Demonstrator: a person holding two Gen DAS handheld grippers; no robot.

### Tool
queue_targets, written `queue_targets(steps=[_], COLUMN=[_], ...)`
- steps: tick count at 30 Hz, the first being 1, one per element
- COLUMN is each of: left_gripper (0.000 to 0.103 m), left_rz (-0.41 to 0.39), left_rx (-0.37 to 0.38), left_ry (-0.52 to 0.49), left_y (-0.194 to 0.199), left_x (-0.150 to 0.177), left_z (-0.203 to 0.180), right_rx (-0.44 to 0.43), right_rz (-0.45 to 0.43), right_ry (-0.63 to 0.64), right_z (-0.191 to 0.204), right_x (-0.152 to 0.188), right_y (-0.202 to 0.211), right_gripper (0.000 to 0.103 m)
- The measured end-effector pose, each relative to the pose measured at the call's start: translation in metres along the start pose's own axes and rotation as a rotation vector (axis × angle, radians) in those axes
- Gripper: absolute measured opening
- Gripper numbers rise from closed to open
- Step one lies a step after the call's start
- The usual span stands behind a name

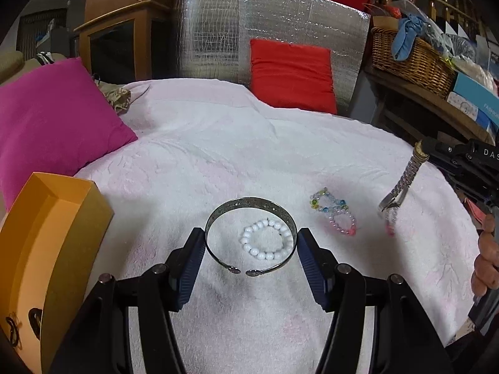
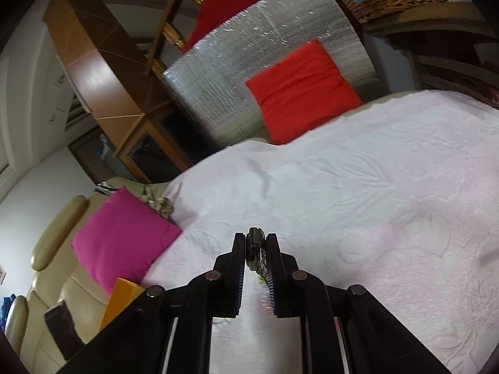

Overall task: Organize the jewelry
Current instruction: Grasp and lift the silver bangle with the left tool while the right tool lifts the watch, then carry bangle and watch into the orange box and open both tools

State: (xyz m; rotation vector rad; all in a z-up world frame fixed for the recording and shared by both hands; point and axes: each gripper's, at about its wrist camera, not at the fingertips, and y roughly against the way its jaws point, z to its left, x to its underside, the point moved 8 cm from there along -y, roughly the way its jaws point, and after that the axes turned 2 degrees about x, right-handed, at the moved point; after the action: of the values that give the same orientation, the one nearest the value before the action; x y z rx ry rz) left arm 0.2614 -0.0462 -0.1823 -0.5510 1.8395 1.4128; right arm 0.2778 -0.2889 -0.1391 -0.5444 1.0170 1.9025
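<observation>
A dark metal cuff bangle [image 1: 249, 205] lies on the white towel [image 1: 249, 143], with a white bead bracelet [image 1: 268, 239] inside its ring. My left gripper [image 1: 249, 240] is open, its fingers on either side of the bangle, close to its rim. A coloured bead bracelet [image 1: 333, 210] lies to the right. My right gripper [image 2: 255, 249] is shut on a silver metal watch [image 2: 256, 247], which hangs from it above the towel in the left wrist view [image 1: 402, 180]. An open orange box [image 1: 46, 218] stands at the left.
A pink cushion [image 1: 53, 118] lies at the back left and a red cushion [image 1: 293, 74] leans on a silver foil panel [image 1: 212, 31] behind. A wicker basket [image 1: 411, 59] sits on a shelf at the right. The towel's right edge drops off near my right hand.
</observation>
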Motion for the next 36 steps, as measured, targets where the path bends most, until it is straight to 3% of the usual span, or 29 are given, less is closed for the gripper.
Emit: queue_targets(steps=[3, 8, 22, 30, 36], left_gripper=[0.062, 0.062, 0.062, 0.062, 0.062], left_rz=[-0.001, 0.016, 0.009, -0.058, -0.14], left_rx=[-0.001, -0.016, -0.011, -0.051, -0.12], left_ry=[-0.001, 0.011, 0.005, 0.032, 0.165], left_y=[0.0, -0.002, 0.0, 0.026, 0.056], left_x=[0.0, 0.002, -0.002, -0.009, -0.02], left_z=[0.001, 0.012, 0.002, 0.021, 0.076], right_rx=[-0.002, 0.075, 0.049, -0.016, -0.107], right_rz=[-0.002, -0.073, -0.066, -0.032, 0.053], right_ry=[0.008, 0.007, 0.027, 0.079, 0.123], right_z=[0.007, -0.003, -0.001, 0.041, 0.103], right_x=[0.001, -0.009, -0.009, 0.005, 0.032], right_y=[0.001, 0.013, 0.016, 0.005, -0.027], right_gripper=[0.014, 0.014, 0.014, 0.014, 0.014])
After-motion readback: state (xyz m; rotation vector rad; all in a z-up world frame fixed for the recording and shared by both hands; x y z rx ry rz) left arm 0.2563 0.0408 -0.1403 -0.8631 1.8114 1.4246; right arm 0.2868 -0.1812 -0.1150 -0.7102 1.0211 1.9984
